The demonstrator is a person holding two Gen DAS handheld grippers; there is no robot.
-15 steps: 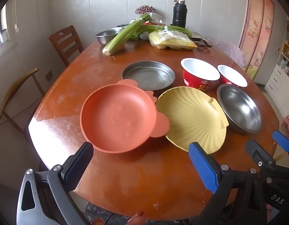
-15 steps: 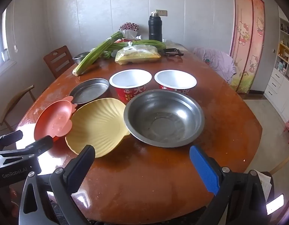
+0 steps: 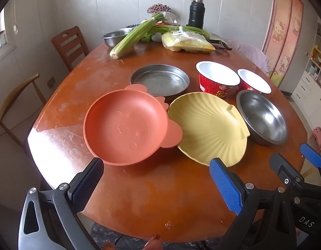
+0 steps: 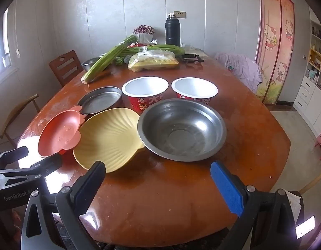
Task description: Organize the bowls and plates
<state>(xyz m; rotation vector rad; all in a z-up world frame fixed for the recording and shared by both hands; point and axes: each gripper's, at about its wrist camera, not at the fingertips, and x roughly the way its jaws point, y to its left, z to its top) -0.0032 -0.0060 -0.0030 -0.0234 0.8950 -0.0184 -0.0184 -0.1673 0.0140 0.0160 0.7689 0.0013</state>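
In the left wrist view our left gripper (image 3: 154, 179) sits at the bottom of the frame, jaws spread wide and holding nothing, lined up in front of the orange plate (image 3: 127, 129) at centre-left. That plate's ear overlaps the rim of the yellow shell plate (image 3: 210, 127) just right of it, so we judge the orange one must be lifted first. Behind them, in the upper middle, lies the flat metal pan (image 3: 160, 80). Further right stand two red bowls (image 3: 217, 79), and the steel bowl (image 3: 262, 116) sits at right. In the right wrist view our right gripper (image 4: 158, 185) hovers low in the frame, equally wide and empty, facing the steel bowl, probably its pickup.
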